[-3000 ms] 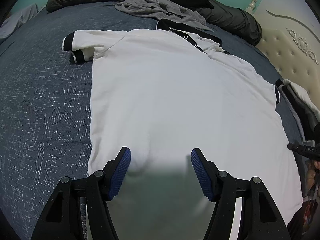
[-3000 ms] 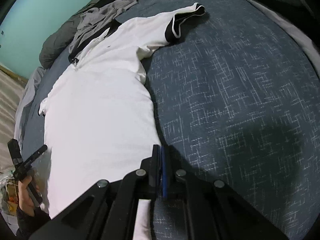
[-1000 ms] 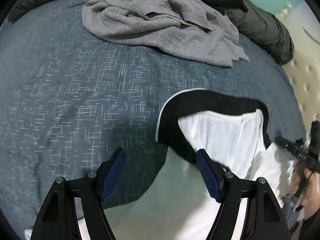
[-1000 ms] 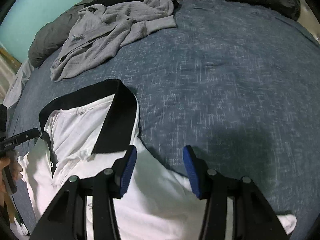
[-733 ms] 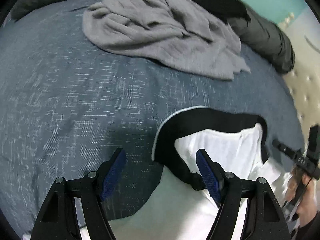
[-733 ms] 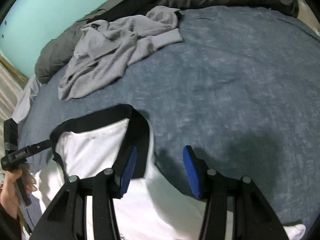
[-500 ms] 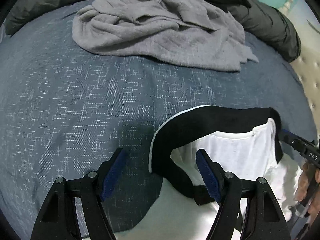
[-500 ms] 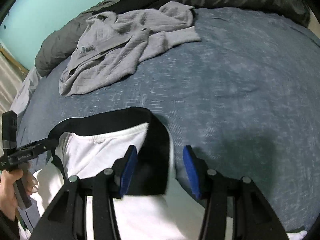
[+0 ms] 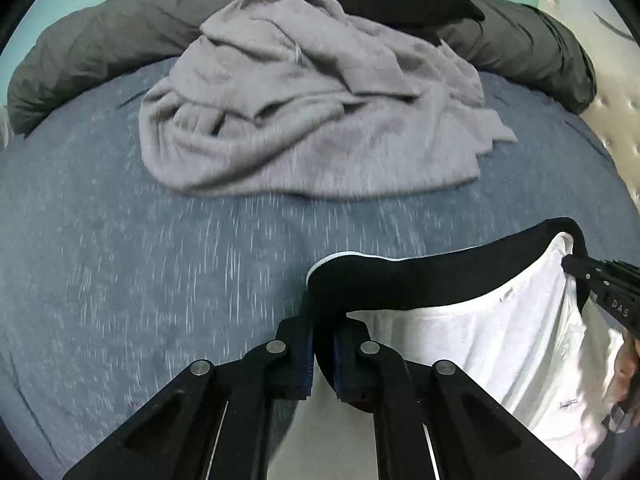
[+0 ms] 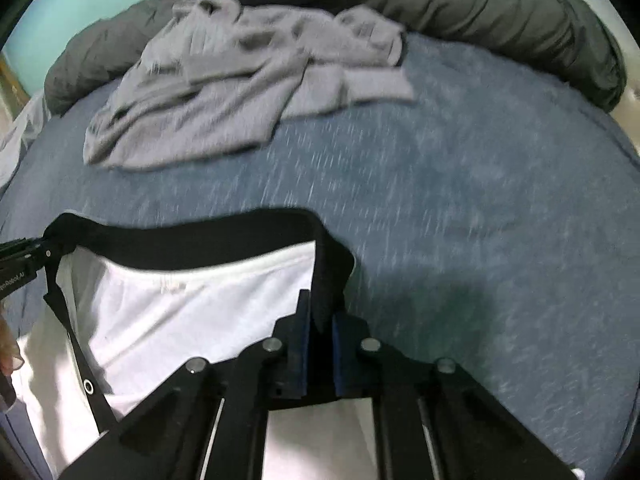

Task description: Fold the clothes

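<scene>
A white polo shirt (image 9: 480, 344) with a black collar (image 9: 420, 280) hangs between both grippers above the blue bedspread (image 9: 120, 260). My left gripper (image 9: 322, 344) is shut on the collar's left end. My right gripper (image 10: 318, 336) is shut on the collar's other end (image 10: 332, 264). In the right wrist view the white shirt (image 10: 180, 312) and its black button placket (image 10: 80, 356) spread to the left. Each gripper shows at the far edge of the other's view, the right gripper (image 9: 604, 288) and the left gripper (image 10: 20, 260).
A crumpled grey garment (image 9: 312, 108) lies further up the bed, also visible as the grey garment (image 10: 240, 80) in the right wrist view. A dark grey duvet (image 9: 520, 40) is bunched along the far edge. A cream tufted headboard (image 9: 616, 136) stands at the right.
Both grippers went from open beside the collar to shut on its two ends. The collar has lifted and the views have moved up the bed toward the grey garment.
</scene>
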`<state>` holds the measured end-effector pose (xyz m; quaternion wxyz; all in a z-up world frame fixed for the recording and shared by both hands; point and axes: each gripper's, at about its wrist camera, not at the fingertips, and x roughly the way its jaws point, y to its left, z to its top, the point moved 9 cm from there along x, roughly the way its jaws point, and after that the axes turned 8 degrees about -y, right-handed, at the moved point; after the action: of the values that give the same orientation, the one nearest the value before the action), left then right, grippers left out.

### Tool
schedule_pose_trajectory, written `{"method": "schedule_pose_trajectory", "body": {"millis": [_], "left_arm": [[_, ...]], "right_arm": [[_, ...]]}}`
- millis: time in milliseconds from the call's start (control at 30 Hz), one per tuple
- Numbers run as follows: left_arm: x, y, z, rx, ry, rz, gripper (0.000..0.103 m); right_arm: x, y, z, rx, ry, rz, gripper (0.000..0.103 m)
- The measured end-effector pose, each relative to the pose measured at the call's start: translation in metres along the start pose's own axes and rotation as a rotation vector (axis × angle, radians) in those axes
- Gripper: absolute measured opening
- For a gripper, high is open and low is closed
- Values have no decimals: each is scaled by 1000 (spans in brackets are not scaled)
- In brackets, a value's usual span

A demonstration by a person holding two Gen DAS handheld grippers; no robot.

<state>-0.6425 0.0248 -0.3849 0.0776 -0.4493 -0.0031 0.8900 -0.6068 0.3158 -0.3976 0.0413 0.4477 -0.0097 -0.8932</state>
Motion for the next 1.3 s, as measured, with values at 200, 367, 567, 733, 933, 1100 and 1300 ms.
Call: {"method": "schedule_pose_trajectory", "body": {"millis": [200,367,567,733,933,1100,1300], "left_arm": [[10,-2,20,-21,-27,36,7],[27,-4,2,-42,16,16,8],[19,10,-2,-121,9,-34,50],[-16,33,0,-178,-28,-100,67],[-39,61,-26,-161,-7,-135,73],[-33,66,-41,-176,34,-127,74],[-23,54,-29,-200,35,-108,74]], "right_arm": [[-4,-6,40,5,-72,-44,7],[14,-8,33,23,-40,-13,7],[25,-11,15,73,24,84,30],[-13,-33,29,157,-63,198,53],[-43,-79,8,149,-75,171,53],[-38,-107,-31,173,-15,118,53],[-38,-103,-38,163,-19,104,53]]}}
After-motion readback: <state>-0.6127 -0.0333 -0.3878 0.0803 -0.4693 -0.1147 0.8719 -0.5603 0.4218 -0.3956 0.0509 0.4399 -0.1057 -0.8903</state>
